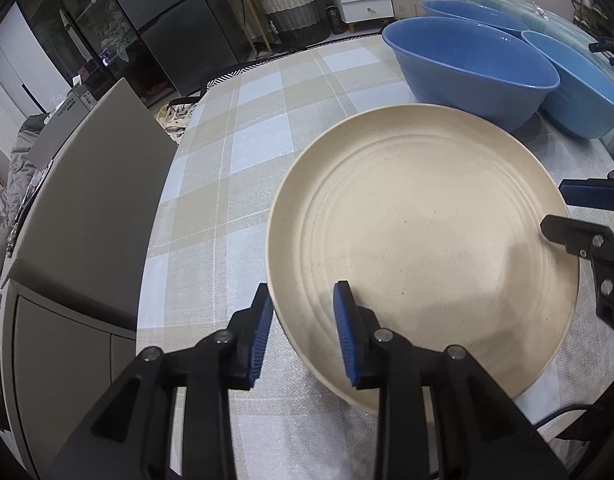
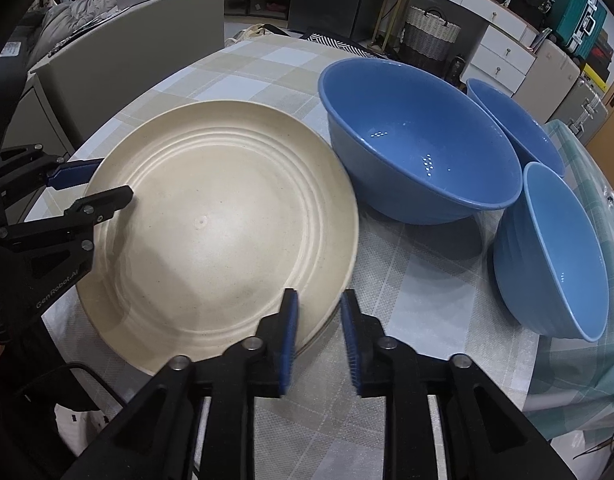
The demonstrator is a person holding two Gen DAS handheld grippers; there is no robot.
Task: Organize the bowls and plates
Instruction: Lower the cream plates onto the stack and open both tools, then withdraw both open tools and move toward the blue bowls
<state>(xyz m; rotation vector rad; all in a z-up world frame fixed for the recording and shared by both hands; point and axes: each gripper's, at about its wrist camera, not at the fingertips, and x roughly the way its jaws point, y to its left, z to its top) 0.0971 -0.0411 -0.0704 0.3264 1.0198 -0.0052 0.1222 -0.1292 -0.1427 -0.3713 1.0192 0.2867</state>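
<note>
Fingers on both the left gripper [image 1: 303,312] and right gripper [image 2: 319,316] straddle the plate [image 1: 423,248] rim, unclenched; uneven squeezing could tip it into the bowl [image 2: 419,148].

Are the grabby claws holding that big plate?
Not gripping yet. Both the left gripper and right gripper sit open around opposite rim edges of the cream plate.

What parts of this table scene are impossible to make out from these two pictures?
- Far bowl: right wrist view, partly hidden by the big bowl.
- Plate underside: hidden in both views.
- Pale green item: left wrist view, cut off behind the bowls.
- Box lettering: too small.
</note>
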